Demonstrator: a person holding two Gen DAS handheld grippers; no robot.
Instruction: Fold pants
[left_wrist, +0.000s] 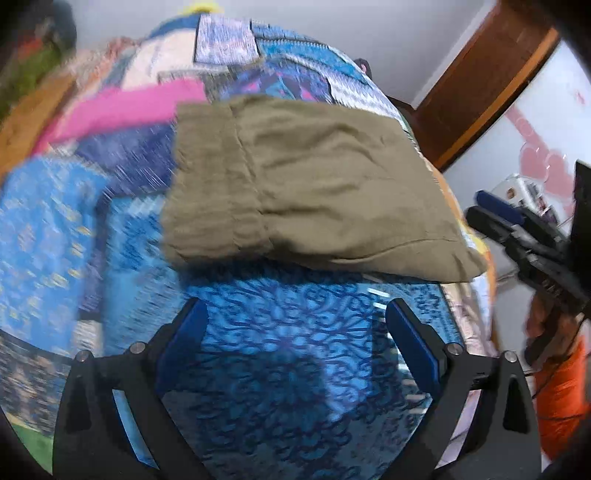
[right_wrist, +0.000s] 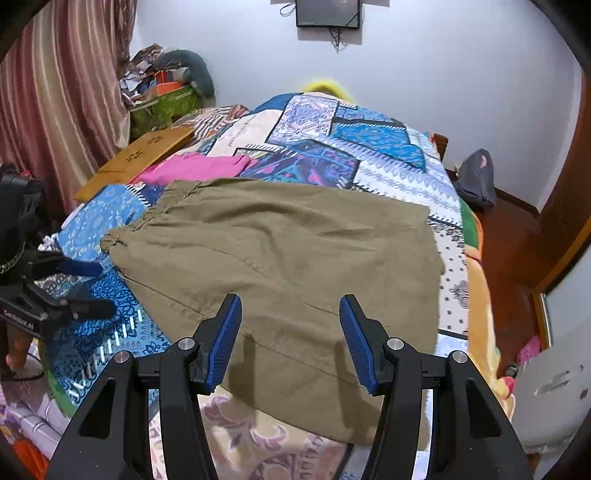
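two open grippers, one pair of pants: right gripper is the nearer

one olive pair of pants (right_wrist: 280, 251) lies flat on the patchwork bedspread (right_wrist: 369, 147), already doubled into a broad rectangle. its gathered waistband (right_wrist: 147, 218) sits ahead and to the left of the right gripper's jaws; the opposite short edge lies ahead and to the right. the long axis therefore runs crosswise to the right gripper's line of sight, left to right.

right gripper (right_wrist: 290, 306): jaws spread wide, holding nothing. the near long edge of the cloth lies directly below and between the blue pads (right_wrist: 225, 339), the fabric extending forward from there. whether the pads touch the fabric cannot be told.

left gripper (left_wrist: 295, 314): jaws also released, empty. bare bedspread (left_wrist: 280, 350) fills the space between its fingers; the pants (left_wrist: 314, 184) lie ahead of the jaws and apart from them, waistband end to the left, with the near edge just forward of the fingertips. this view is blurred on its left side.

judgement: the right gripper is the nearer, standing over the near edge, while the left has a gap to close. a further fold would likely bring one short end across to the other, along the long axis, so each gripper would need a corner of the same end. a pink garment (right_wrist: 199, 168) lies beyond the waistband, clear of the work.
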